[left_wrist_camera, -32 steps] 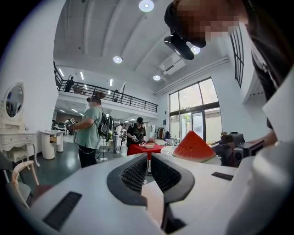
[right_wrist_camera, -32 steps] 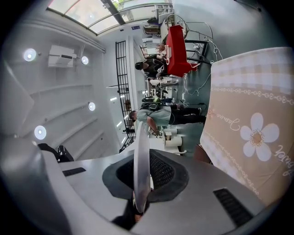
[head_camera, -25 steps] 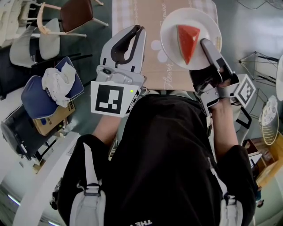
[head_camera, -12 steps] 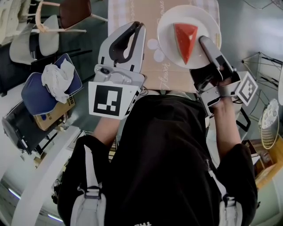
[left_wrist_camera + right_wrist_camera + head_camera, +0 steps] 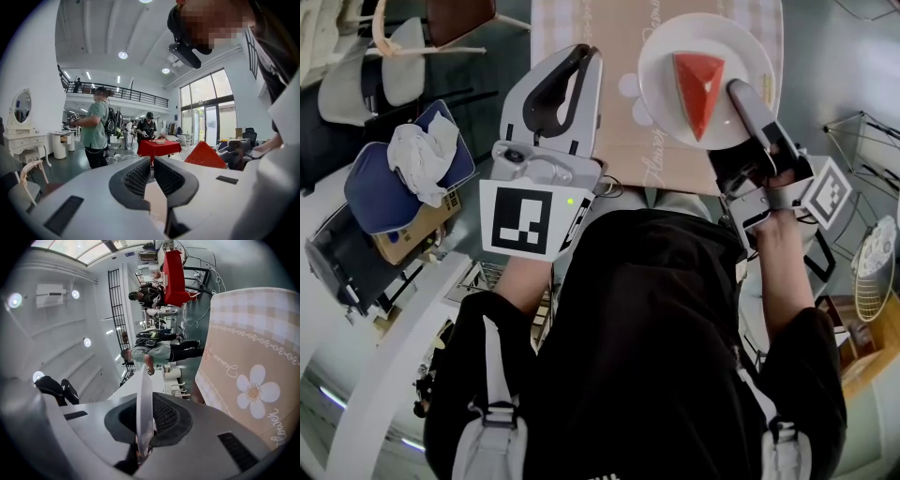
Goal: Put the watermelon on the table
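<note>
A red watermelon wedge lies on a white plate, which is over the near end of the table with the beige flowered cloth. My right gripper is shut on the plate's near right rim. In the right gripper view the plate stands edge-on between the pads of that gripper, beside the cloth. My left gripper hovers at the table's left edge, shut with nothing in it. In the left gripper view that gripper points level, and the wedge shows to its right.
Chairs stand left of the table. A blue seat with crumpled white cloth and a cardboard box sit lower left. A wire stand is at the right. People work at a red table far off.
Both grippers have sunk a little. The plate with the watermelon came down with the right one. The grip on the rim is the same.
</note>
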`<state>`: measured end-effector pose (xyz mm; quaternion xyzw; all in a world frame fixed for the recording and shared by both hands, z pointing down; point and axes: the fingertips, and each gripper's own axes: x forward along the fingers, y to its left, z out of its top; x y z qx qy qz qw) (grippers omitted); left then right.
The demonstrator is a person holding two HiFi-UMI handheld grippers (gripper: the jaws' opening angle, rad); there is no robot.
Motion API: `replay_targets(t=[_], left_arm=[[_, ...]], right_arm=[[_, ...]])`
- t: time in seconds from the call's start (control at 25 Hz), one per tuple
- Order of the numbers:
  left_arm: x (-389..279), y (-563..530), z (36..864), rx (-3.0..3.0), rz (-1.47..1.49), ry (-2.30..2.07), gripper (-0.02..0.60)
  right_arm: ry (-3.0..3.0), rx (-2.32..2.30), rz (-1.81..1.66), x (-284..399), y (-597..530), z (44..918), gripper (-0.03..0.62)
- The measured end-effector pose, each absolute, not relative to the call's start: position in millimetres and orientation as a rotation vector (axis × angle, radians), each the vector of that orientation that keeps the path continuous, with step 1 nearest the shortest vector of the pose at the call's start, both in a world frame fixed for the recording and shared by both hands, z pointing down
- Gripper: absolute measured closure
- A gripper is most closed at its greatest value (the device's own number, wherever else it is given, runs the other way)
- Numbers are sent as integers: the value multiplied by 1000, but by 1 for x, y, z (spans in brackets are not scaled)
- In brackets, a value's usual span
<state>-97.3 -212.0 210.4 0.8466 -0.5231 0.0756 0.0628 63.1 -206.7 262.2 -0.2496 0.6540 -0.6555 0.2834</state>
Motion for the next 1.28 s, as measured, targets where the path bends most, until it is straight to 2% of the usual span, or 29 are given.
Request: replay_targets(t=[0.52, 1.28], left_arm=[[-111, -205, 259, 2481, 264, -1585, 549], [-96, -221, 295, 2454, 284, -1579, 549]], right_arm=[[1738, -681, -1796, 55, -200, 310, 572], [1747, -687, -1847, 69, -203, 352, 572]])
